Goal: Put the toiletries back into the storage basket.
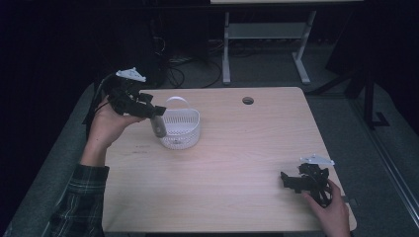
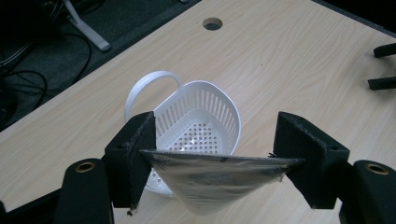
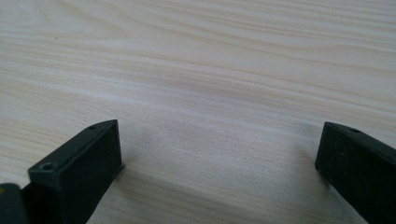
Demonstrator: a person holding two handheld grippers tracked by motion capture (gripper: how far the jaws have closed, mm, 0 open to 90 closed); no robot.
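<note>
The silvery pouch (image 2: 212,179) sits between the jaws of your left gripper (image 2: 217,156), pinched by its flat top edge, which stretches straight from one pad to the other. The jaws stand wide, yet both pads press on the ends of that edge, so the pouch is held and hangs below them, narrowing toward its lower end. In the high view the pouch (image 1: 158,127) hangs from your left gripper (image 1: 157,112) in the air, just at the near left rim of the basket (image 1: 182,129).

Straight ahead of your left jaws and below them, the white basket (image 2: 205,116) stands on the table (image 2: 289,56) with its open top facing up; you can see its slotted wall and the holes in its bottom. Its thin white handle (image 2: 149,84) arches up on the far left side. Whether the pouch touches the basket's rim you cannot tell. Farther out, past the basket, a round hole (image 2: 212,23) is cut in the tabletop.

Your right gripper (image 1: 291,181) is well apart from all this, at the near right corner of the table (image 1: 237,197), held low in your right hand (image 1: 332,212). Its jaws (image 3: 219,172) are spread wide with bare wood (image 3: 210,84) between them.
</note>
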